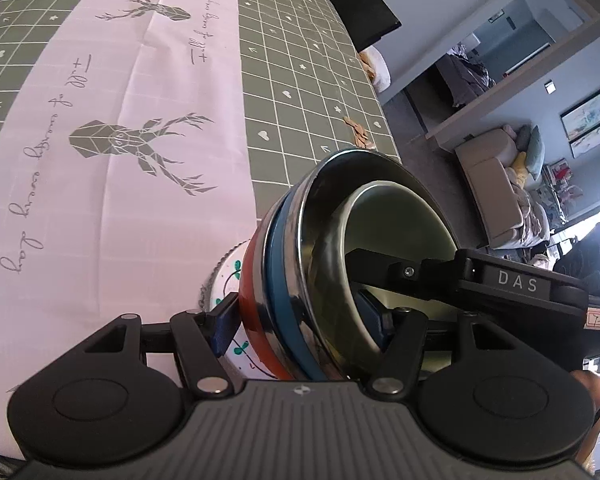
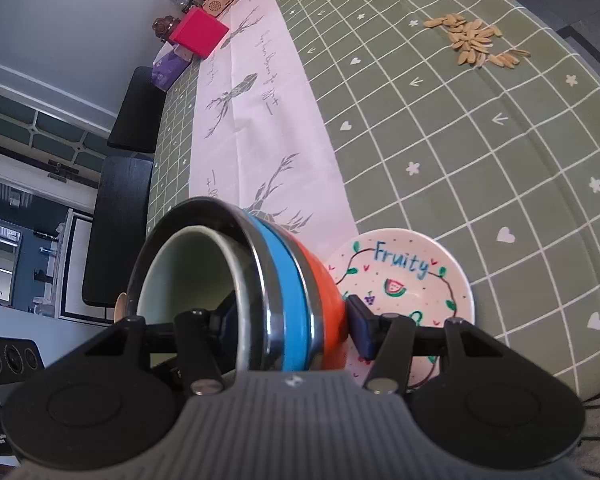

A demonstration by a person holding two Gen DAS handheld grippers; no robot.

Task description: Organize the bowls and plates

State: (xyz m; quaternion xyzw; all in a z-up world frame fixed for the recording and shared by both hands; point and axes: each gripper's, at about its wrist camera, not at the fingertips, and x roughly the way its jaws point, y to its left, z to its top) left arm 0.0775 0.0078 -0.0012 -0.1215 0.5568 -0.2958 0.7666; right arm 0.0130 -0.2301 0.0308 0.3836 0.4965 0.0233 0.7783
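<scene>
Both claws clamp the nested bowl stack (image 1: 340, 264) by opposite walls: the left claw (image 1: 300, 324) and the right claw (image 2: 288, 328) carry it tilted above the Fruity plate (image 2: 404, 280) (directly beneath, on the desk (image 2: 480, 140)).

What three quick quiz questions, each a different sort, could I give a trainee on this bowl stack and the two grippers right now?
1. True or false: the bowl stack is gripped by both grippers at once.
2. Which word is painted on the plate beside the stack? A) Fresh B) Fruity C) Sweet
3. Name the colour of the innermost bowl.

Key
1. True. The left gripper and the right gripper each pinch the stack's wall, one finger inside, one outside.
2. B.
3. Pale green. It sits nested inside a steel bowl; blue and orange layers lie outside that.
</scene>
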